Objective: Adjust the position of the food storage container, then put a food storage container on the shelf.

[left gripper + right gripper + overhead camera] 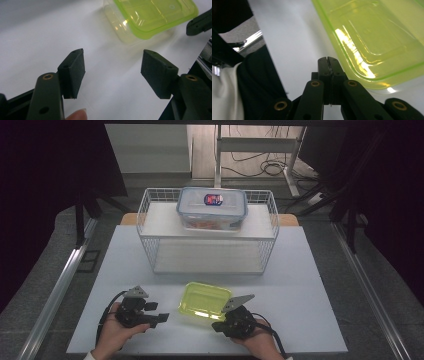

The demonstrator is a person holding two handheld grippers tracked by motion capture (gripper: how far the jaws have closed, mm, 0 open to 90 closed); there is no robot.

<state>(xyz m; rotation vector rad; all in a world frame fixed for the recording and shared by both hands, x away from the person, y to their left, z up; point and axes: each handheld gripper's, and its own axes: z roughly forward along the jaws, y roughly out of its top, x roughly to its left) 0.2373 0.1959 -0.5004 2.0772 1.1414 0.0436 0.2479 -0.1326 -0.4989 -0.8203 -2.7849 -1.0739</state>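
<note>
A shallow clear container with a yellow-green lid lies on the white table near its front edge. My left gripper rests just left of it, held in a hand, jaws open and pointing toward the container with nothing between them. My right gripper sits at the container's near right corner. Its jaws are shut together on nothing, tips just beside the lid's rim. The right gripper's jaw tip shows by the container in the left gripper view.
A white two-tier wire rack stands at the back of the table. A clear storage box with a pale lid and a label sits on its top shelf. Bare table surface lies between rack and container.
</note>
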